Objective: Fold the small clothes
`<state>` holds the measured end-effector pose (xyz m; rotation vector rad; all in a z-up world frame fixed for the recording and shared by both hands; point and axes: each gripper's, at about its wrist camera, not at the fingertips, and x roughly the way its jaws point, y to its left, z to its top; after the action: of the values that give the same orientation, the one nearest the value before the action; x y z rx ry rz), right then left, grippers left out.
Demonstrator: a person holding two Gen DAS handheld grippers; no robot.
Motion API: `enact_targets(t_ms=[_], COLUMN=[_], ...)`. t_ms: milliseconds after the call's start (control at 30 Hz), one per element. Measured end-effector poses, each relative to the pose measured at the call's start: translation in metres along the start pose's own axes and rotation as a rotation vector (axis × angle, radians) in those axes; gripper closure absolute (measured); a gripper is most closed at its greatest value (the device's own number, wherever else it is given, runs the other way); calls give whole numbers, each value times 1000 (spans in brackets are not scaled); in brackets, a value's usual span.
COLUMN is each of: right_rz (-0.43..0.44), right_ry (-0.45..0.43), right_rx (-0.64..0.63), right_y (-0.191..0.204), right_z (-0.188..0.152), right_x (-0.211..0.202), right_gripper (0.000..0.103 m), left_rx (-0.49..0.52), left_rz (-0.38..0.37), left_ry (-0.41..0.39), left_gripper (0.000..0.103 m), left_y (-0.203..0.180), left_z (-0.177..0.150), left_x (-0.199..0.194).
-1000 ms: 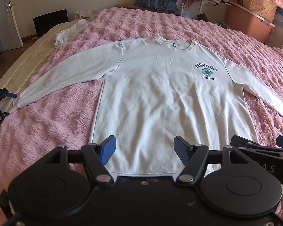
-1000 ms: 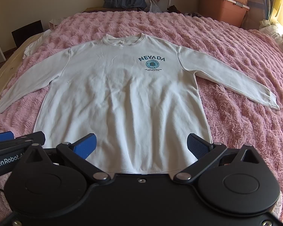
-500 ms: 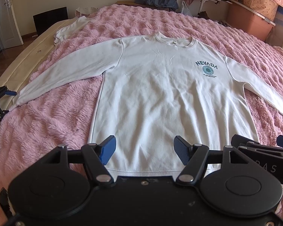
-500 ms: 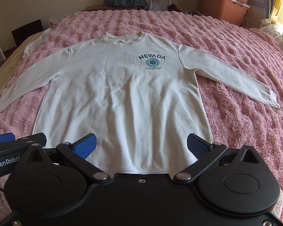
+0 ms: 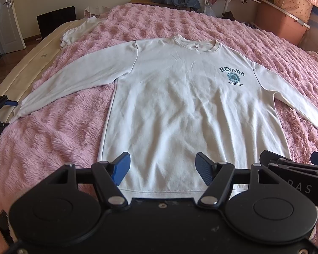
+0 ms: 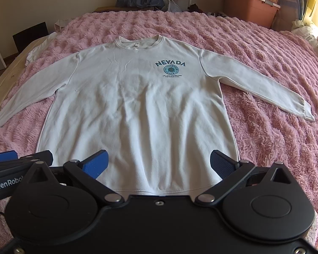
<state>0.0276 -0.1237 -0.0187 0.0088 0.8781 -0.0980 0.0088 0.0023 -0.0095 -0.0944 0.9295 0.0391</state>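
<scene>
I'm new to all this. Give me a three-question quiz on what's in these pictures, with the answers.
1. True or false: the left claw is clamped on the sweatshirt.
2. Which word is printed on the sweatshirt's chest?
3. The sleeves are: A) folded across the body, B) spread out to the sides, C) rolled up.

Key
1. False. Both the left and right claw are open above the hem.
2. NEVADA.
3. B, on the pink blanket.
</scene>
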Motion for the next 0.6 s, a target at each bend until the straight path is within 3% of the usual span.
enact_targets(t_ms=[600], right_rz=[0], right_ry=[1], right_rx=[1], right_y=[-1], right_z=[-1], right_x=[2], right_gripper=[0], left_rx=[-1], left_rz=[-1], left_ry=[6], left_gripper=[31], left_y=[0], left_z=[0], left_x=[3])
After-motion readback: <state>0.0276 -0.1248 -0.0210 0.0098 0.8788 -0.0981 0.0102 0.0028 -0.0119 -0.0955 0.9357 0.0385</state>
